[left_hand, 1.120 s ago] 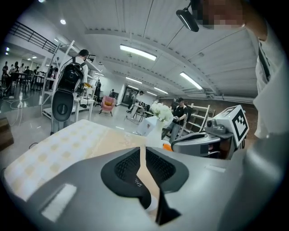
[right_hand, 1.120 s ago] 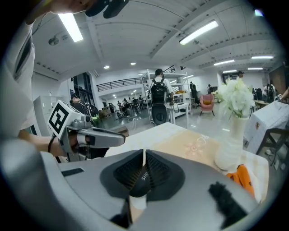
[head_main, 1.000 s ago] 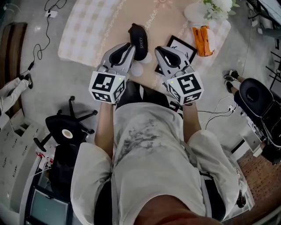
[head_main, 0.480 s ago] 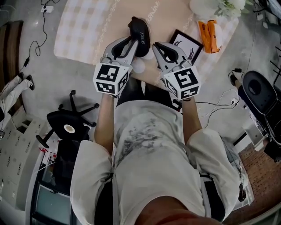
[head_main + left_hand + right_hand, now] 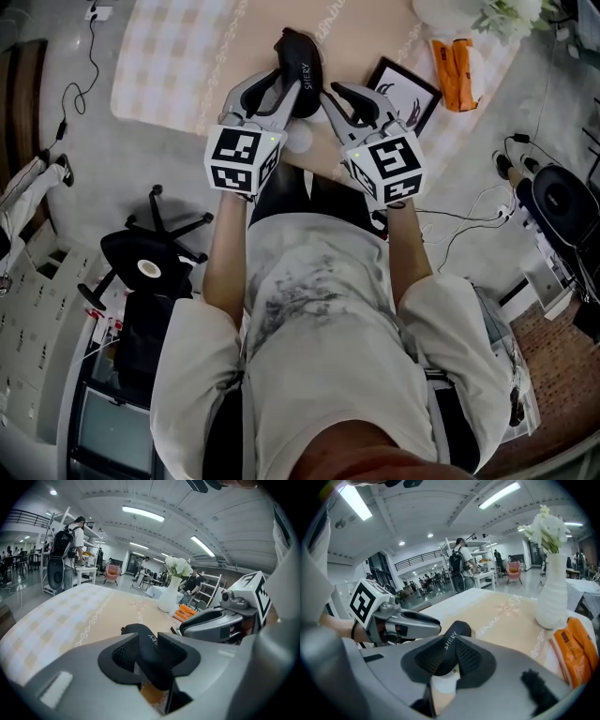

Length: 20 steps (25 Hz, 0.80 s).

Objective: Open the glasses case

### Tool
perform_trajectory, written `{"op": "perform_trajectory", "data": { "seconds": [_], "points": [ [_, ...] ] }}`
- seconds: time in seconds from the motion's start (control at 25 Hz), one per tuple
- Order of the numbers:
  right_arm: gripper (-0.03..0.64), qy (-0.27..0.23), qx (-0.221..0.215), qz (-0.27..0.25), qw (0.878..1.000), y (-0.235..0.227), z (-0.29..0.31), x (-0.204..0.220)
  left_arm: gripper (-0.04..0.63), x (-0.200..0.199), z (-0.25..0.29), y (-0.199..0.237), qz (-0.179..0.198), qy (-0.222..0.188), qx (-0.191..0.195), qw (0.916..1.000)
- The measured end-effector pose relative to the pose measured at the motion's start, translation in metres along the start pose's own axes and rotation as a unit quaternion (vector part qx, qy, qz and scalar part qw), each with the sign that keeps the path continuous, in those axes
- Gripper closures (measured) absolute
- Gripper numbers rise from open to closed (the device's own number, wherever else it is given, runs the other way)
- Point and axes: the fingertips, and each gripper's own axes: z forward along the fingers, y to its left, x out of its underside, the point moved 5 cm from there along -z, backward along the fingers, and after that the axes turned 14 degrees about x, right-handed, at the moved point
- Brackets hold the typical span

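Positioning for the grip: holding the left gripper point(image 5: 150, 654) astride the black glasses case point(image 5: 298, 67), which is lying on the beige runner point(image 5: 366, 37) near the table's front edge, jaws half apart, just having been opening, not clamping. Holding the right gripper point(image 5: 450, 660) astride the same case, jaws likewise half apart, just having been opening. Next, probably: pinching lid and base separately, then parting them.

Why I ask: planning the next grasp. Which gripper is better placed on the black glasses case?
Left, probably. Both grippers' jaws have just been opening with the black oval glasses case between them; the left gripper straddles it squarely, the right gripper looks offset sideways in the head view.
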Motion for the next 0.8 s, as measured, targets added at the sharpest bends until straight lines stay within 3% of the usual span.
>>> {"op": "perform_trajectory", "data": {
  "seconds": [0.8],
  "points": [
    [0.489,0.039,-0.036,-0.014,0.999,0.025,0.030,0.024,0.431,0.004,-0.001,0.012,-0.011,-0.003,-0.021,0.9997]
  ]
}}
